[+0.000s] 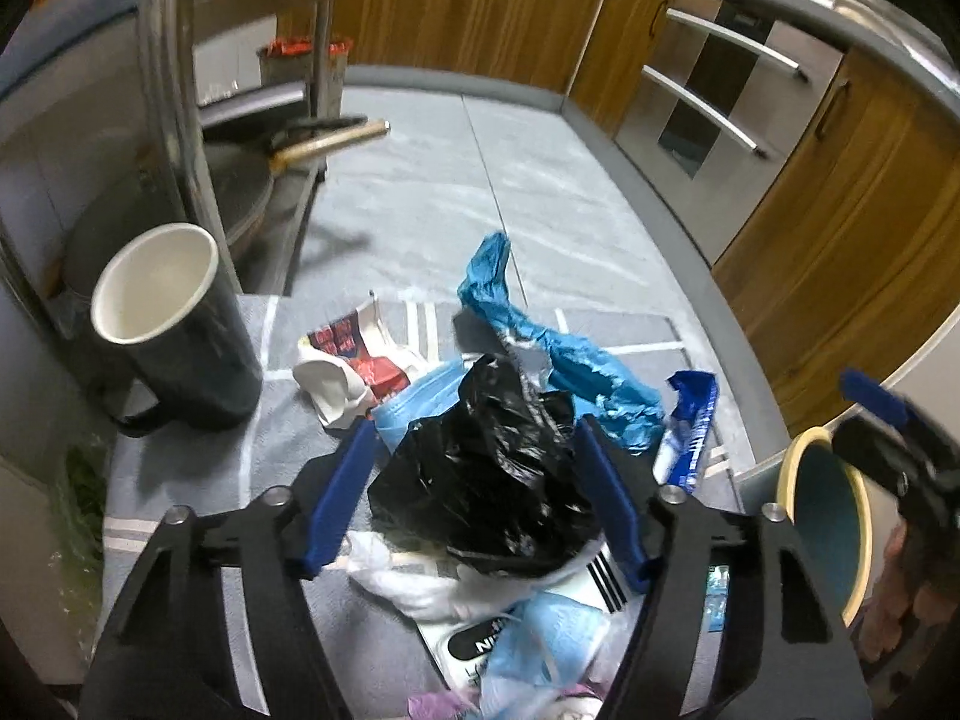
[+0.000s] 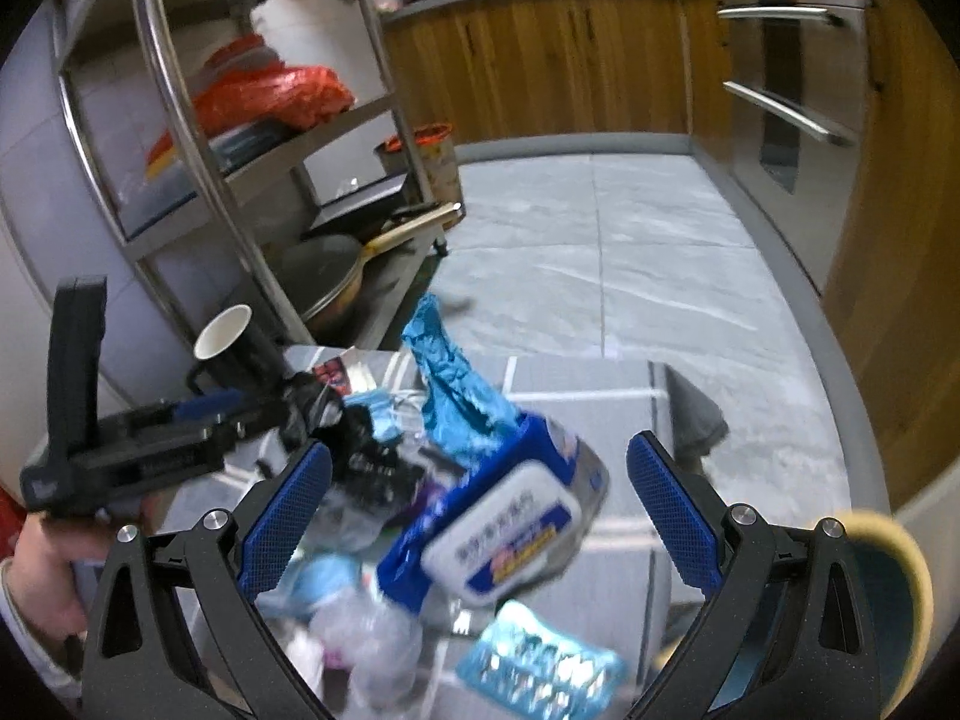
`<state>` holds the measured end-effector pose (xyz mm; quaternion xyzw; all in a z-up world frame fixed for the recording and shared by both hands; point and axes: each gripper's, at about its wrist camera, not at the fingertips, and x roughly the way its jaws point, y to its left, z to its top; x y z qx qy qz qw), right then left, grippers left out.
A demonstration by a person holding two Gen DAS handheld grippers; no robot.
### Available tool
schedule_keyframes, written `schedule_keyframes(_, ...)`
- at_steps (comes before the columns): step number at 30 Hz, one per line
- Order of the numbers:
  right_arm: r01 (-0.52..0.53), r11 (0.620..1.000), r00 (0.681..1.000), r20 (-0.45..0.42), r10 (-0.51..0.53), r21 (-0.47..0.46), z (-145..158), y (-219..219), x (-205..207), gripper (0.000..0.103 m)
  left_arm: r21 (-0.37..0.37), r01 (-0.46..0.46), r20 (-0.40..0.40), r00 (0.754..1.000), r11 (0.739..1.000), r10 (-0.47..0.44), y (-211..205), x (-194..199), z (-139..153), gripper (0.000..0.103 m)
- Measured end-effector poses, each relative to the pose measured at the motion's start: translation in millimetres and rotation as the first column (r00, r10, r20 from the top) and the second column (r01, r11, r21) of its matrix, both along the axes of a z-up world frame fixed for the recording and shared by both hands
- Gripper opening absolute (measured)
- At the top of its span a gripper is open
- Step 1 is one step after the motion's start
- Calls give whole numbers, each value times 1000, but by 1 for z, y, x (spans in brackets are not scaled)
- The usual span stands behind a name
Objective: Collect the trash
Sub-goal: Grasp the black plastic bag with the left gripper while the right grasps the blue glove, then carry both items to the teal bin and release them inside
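Trash is piled on a table under a grey cloth (image 1: 180, 480). My left gripper (image 1: 474, 423) points down at a crumpled black plastic bag (image 1: 480, 480). The bag lies between its blue fingers, filling most of the gap, with no clear squeeze. Beyond the bag lie a blue plastic glove (image 1: 570, 360), crumpled red-and-white paper (image 1: 354, 366) and a blue wrapper (image 1: 690, 426). My right gripper (image 2: 480, 444) stands wide open over a blurred blue-and-white wet-wipes pack (image 2: 510, 534), its pads apart from the pack. A blister pack (image 2: 540, 666) lies nearer the camera.
A dark mug (image 1: 174, 330) stands at the table's left, and a teal bowl with a yellow rim (image 1: 828, 540) at its right edge. A steel rack (image 2: 180, 120) holding a pan (image 2: 324, 276) stands left. Grey tile floor, wooden cabinets and an oven (image 1: 720, 102) lie beyond.
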<state>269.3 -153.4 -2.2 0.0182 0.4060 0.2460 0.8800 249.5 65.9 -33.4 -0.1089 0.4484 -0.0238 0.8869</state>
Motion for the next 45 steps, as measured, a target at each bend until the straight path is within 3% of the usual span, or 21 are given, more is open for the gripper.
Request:
schedule_keyframes(4, -100, 994, 992, -79, 96, -54, -18, 28, 46, 98, -32, 4, -20, 1000, 999, -5, 3, 11, -7, 64)
schedule_keyframes(9, -224, 966, 958, -213, 193, -131, -48, 61, 94, 93, -49, 15, -26, 1000, 999, -16, 5, 13, -7, 64)
schedule_keyframes(12, -288, 940, 931, -282, 230, -185, -66, 77, 110, 77, -49, 6, -36, 999, 999, -8, 9, 14, -9, 64)
schedule_keyframes(17, -354, 909, 888, -384, 253, -218, -90, 93, 126, 62, -66, 14, -46, 999, 998, -17, 9, 19, -13, 64)
schedule_keyframes(20, -393, 885, 866, -423, 265, -250, -102, 101, 125, 43, -71, 23, -53, 998, 997, -27, 5, 21, -14, 64)
schedule_keyframes(22, -403, 879, 866, -417, 277, -254, -104, 102, 121, 16, -75, 30, -66, 997, 997, -35, 3, 24, -17, 64)
schedule_keyframes(24, -396, 888, 875, -390, 287, -235, -99, 101, 117, 11, -74, 28, -78, 996, 997, -34, 2, 25, -19, 62)
schedule_keyframes(27, -378, 906, 894, -331, 303, -192, -81, 96, 110, 9, -76, 21, -93, 995, 997, -28, 3, 25, -21, 45)
schedule_keyframes(28, -369, 914, 900, -314, 304, -172, -74, 94, 108, 9, -76, 18, -97, 995, 997, -25, 4, 24, -22, 28)
schedule_keyframes(31, -333, 936, 919, -259, 297, -109, -54, 88, 103, 8, -94, 16, -104, 994, 995, -26, 7, 22, -23, 15)
schedule_keyframes(38, -226, 971, 962, -137, 235, 83, -12, 64, 87, 7, -119, 30, -54, 998, 992, -37, 11, 8, -4, 8)
schedule_keyframes(45, -138, 977, 989, -36, 146, 162, 27, 28, 52, 6, -147, 20, 17, 1000, 989, -18, 20, -8, 21, 8)
